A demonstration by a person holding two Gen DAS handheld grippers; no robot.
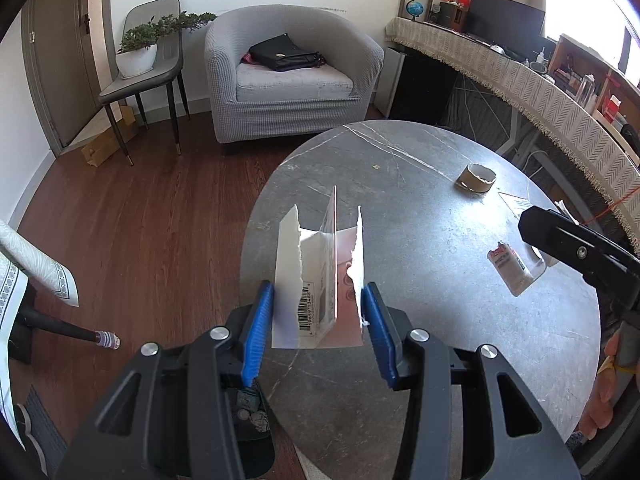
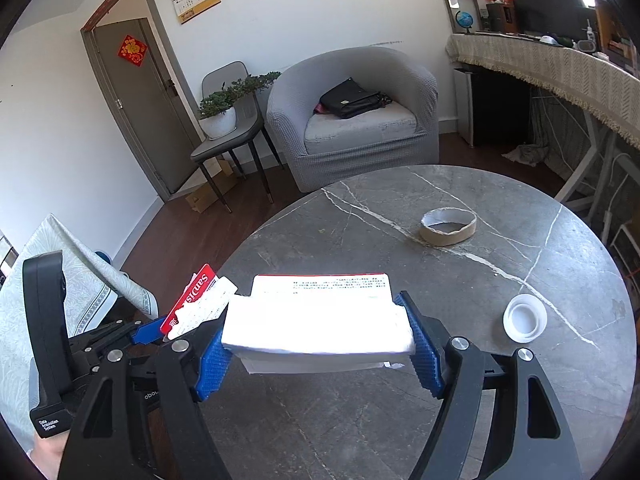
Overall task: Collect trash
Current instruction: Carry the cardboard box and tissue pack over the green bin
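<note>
Trash is held in both tools above the round grey marble surface [image 2: 360, 420]. The left hand-held gripper [image 1: 318, 312] pinches a torn card package [image 1: 320, 276] between its blue pads; the package stands on edge, its ragged white flaps pressed by the pads on either side, a barcode showing low on it, and it hangs over the surface's near left edge. In the right wrist view the same package shows red with white lettering [image 2: 192, 300], just beyond that edge. The right hand-held gripper [image 2: 320, 340] is clamped on a wider folded white package [image 2: 320, 320] with a red-trimmed printed card on top, held flat across the gap over the near part of the surface. On the surface lie a cardboard tape core [image 2: 448, 226] toward the far side and a white plastic lid [image 2: 525, 318] near the right edge. Below the left tool, beside the surface's near edge, a dark bin [image 1: 252, 412] holds crumpled scraps.
</note>
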